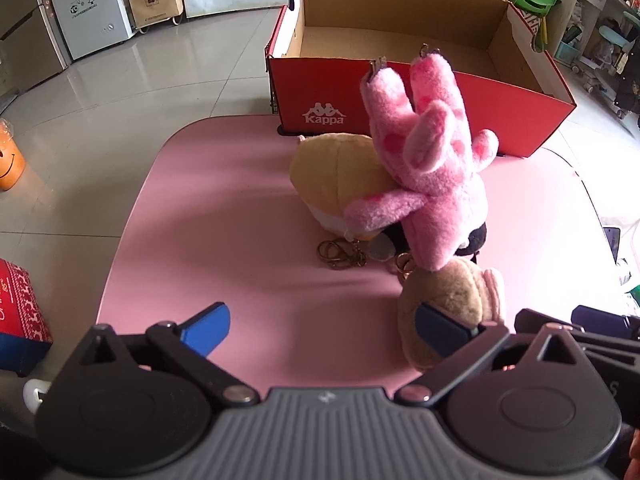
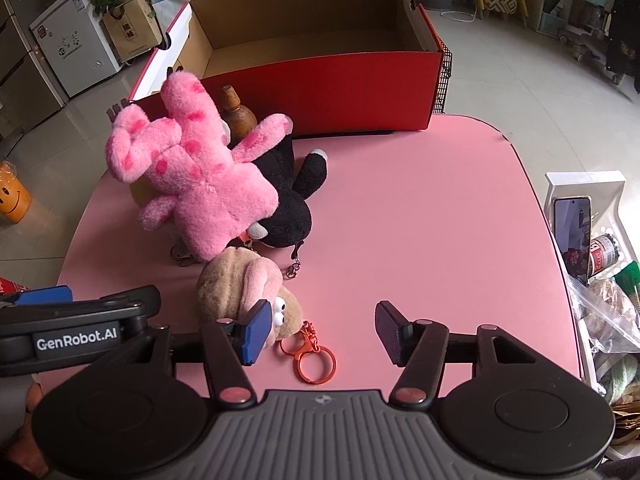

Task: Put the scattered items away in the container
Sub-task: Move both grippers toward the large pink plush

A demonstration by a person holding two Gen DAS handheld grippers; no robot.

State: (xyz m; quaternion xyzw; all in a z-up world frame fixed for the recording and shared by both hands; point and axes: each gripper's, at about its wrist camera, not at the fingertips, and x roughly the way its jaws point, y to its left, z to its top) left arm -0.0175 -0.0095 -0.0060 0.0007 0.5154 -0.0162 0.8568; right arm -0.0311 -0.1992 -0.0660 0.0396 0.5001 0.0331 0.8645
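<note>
Four plush toys heaped on pink surface before red box: pink toy atop black toy, yellow toy beside, tan toy nearest. Left claw wide open, right claw open, both empty; tan toy touching one finger.
</note>
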